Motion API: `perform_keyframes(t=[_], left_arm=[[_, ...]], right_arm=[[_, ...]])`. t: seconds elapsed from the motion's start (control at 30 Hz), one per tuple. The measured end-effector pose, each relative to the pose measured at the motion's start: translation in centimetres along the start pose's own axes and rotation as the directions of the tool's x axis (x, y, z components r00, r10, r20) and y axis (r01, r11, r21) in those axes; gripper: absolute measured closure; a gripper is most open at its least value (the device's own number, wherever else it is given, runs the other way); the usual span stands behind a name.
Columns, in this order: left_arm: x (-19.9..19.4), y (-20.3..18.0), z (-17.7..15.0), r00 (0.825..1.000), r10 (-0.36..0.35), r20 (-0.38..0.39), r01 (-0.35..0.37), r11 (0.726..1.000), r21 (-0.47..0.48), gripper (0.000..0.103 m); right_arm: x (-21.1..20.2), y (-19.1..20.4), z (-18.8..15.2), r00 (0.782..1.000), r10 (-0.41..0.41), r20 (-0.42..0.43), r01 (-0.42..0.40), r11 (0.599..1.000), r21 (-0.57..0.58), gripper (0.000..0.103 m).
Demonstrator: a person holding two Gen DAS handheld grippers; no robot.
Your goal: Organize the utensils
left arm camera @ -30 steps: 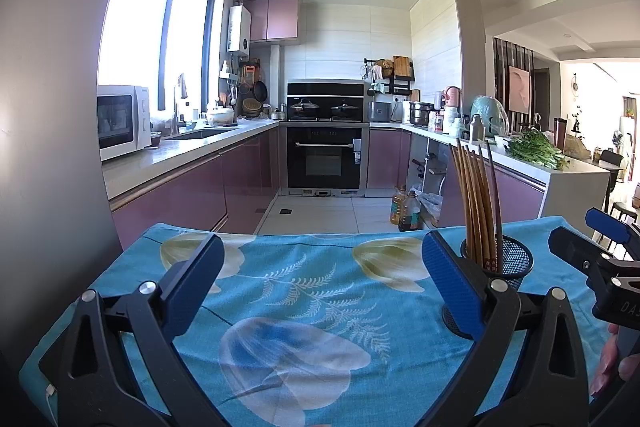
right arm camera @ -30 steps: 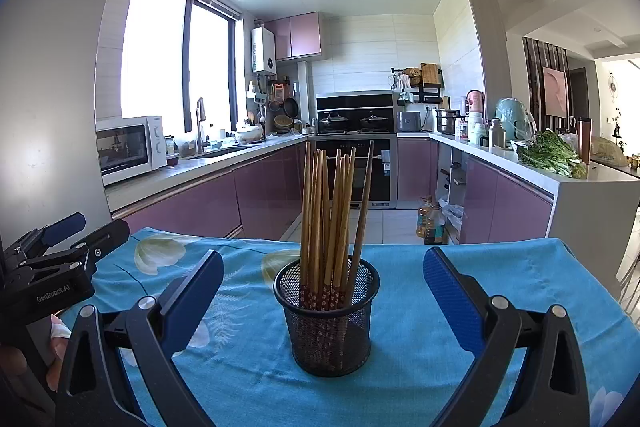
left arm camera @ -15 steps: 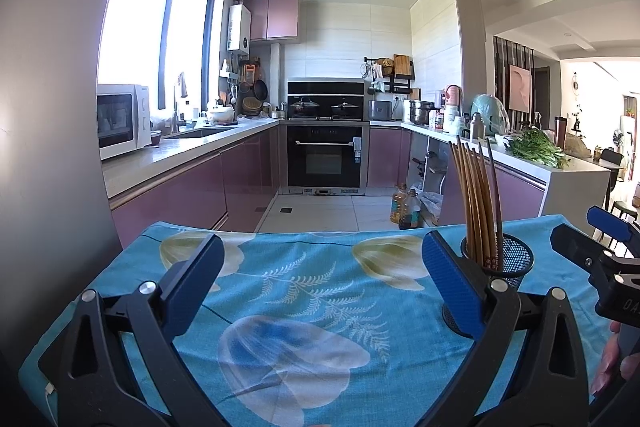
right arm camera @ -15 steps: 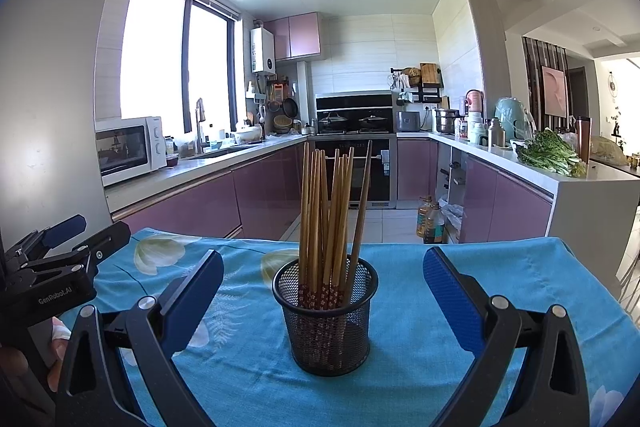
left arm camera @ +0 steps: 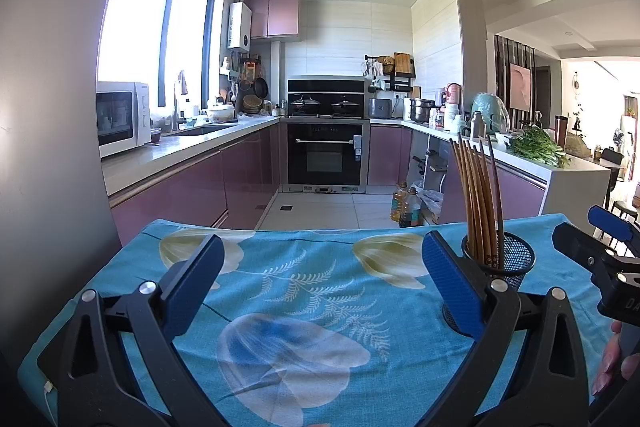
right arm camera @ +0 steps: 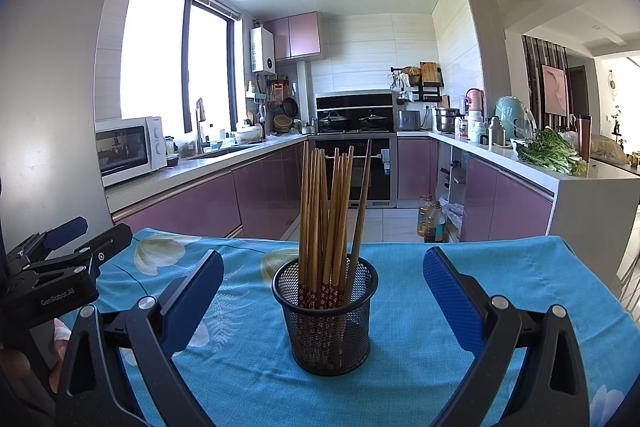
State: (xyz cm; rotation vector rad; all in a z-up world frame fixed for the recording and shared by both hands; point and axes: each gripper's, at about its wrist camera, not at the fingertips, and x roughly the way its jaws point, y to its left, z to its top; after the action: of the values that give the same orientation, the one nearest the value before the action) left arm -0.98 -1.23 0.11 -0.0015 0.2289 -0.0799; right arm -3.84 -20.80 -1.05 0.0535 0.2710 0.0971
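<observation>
Right wrist: chopsticks (right arm camera: 328, 223) between claw (right arm camera: 323, 297) fingers.

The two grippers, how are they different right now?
The right gripper faces the mesh cup of chopsticks; the left gripper faces only bare tablecloth. The cup sits straight ahead of the right gripper, off to the left gripper's right. Both are open, holding nothing.
</observation>
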Motion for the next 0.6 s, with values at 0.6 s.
perform_keyframes(t=[0.6], left_arm=[[0.07, -0.01, -0.29, 1.0, 0.006, -0.008, -0.006, 1.0, -0.007, 0.005]], right_arm=[[0.15, -0.21, -0.28, 1.0, 0.002, -0.005, -0.002, 1.0, 0.006, 0.006]])
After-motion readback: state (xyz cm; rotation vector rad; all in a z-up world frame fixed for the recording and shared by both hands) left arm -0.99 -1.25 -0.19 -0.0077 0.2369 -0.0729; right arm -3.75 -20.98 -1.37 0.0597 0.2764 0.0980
